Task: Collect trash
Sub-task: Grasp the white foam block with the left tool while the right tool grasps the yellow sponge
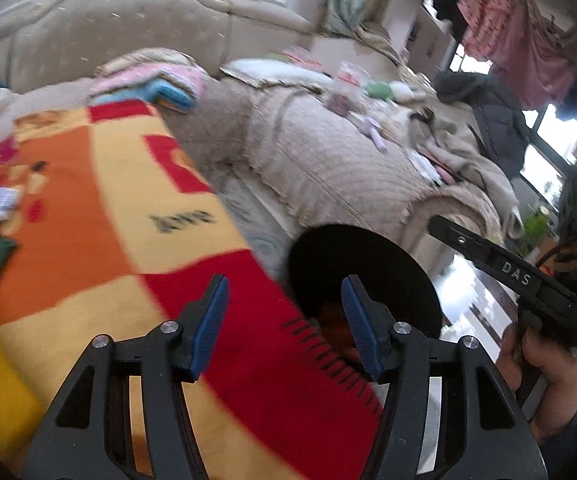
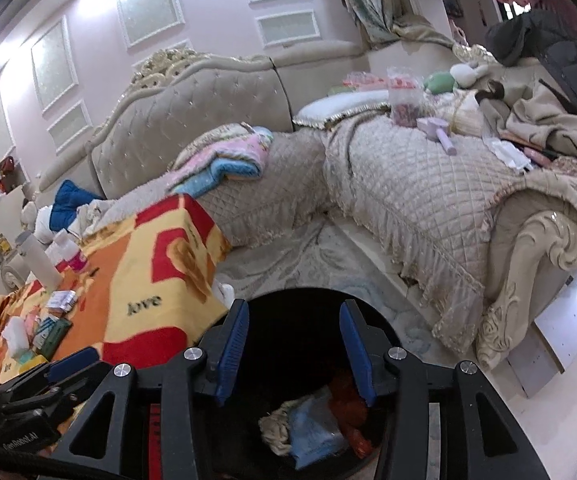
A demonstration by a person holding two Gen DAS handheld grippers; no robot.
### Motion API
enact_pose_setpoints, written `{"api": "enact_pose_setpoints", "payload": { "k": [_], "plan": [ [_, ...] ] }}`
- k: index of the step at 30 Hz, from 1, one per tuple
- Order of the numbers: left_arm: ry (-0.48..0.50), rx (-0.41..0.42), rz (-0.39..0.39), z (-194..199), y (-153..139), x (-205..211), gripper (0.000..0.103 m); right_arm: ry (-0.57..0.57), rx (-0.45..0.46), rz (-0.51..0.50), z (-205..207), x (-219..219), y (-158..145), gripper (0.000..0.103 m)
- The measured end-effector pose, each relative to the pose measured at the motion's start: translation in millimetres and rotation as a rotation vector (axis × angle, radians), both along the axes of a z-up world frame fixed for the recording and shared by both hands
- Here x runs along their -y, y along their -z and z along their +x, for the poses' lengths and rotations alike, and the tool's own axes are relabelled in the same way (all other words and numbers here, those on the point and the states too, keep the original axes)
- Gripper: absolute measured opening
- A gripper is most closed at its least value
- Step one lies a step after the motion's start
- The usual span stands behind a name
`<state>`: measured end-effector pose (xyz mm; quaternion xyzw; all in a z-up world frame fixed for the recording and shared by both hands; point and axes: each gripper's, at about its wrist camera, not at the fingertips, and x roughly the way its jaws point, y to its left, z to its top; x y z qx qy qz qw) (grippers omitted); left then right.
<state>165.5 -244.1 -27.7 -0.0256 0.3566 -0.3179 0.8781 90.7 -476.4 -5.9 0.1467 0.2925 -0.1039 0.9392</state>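
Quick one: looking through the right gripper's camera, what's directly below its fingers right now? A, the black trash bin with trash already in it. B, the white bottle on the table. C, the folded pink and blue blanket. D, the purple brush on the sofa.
A: the right gripper stands open and empty over the black trash bin, where crumpled wrappers lie inside.

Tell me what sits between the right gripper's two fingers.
Nothing is held. In the right wrist view, the right gripper stands open above the black trash bin; through the gap shows trash inside, a crumpled tissue and a blue wrapper.
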Motion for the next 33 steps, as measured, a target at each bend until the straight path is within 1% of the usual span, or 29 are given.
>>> {"api": "enact_pose_setpoints", "payload": {
  "k": [3,6,8,10,11,12,14,15,17,19,20,22,25,28,33],
  "plan": [
    [-0.081,0.026,-0.013,-4.0,-12.8,-30.7,0.057,-0.021,0.040,-0.015,0.0,-19.5,-6.5,0.045],
    [-0.163,0.049,-0.051,-3.0,-32.3,-78.1,0.057,-0.083,0.080,-0.019,0.9,-49.2,-13.2,0.045],
    [-0.216,0.067,-0.054,2.3,-41.9,-109.4,0.058,-0.141,0.095,-0.024,2.4,-71.2,-16.4,0.046],
    [-0.277,0.084,-0.033,10.8,-48.3,-152.1,0.059,-0.222,0.109,-0.028,6.1,-98.3,-18.1,0.051],
    [-0.305,0.090,-0.025,14.2,-49.4,-170.8,0.059,-0.250,0.108,-0.035,8.5,-109.0,-17.6,0.060],
    [-0.336,0.095,-0.017,17.4,-49.1,-190.3,0.060,-0.281,0.110,-0.049,11.1,-123.1,-16.8,0.067],
    [-0.410,0.102,0.006,25.8,-42.5,-241.0,0.066,-0.329,0.104,-0.073,17.6,-145.8,-13.3,0.067],
    [-0.430,0.099,0.012,29.2,-37.7,-258.9,0.067,-0.344,0.099,-0.077,20.4,-152.1,-11.8,0.067],
    [-0.462,0.045,0.007,42.2,-18.4,-300.9,0.067,-0.388,0.088,-0.074,28.8,-168.6,-6.1,0.067],
    [-0.466,-0.017,-0.030,54.0,-3.3,-322.7,0.067,-0.420,0.077,-0.064,36.5,-179.4,-0.7,0.067],
    [-0.469,-0.053,-0.050,60.3,4.5,-331.1,0.067,-0.439,0.072,-0.060,39.9,-185.1,2.2,0.067],
    [-0.444,-0.081,-0.065,67.2,11.6,-333.4,0.067,-0.461,0.065,-0.067,43.3,-195.3,6.2,0.067],
    [-0.386,-0.054,-0.047,73.7,9.6,-315.2,0.067,-0.497,0.054,-0.074,49.2,-212.8,12.6,0.067],
    [-0.378,-0.063,-0.022,88.0,16.3,-305.6,0.068,-0.518,0.047,-0.070,53.6,-223.0,17.5,0.067],
    [-0.388,-0.091,-0.086,93.9,22.5,-311.0,0.067,-0.563,0.050,-0.060,55.5,-235.9,18.7,0.067]
  ]
}}
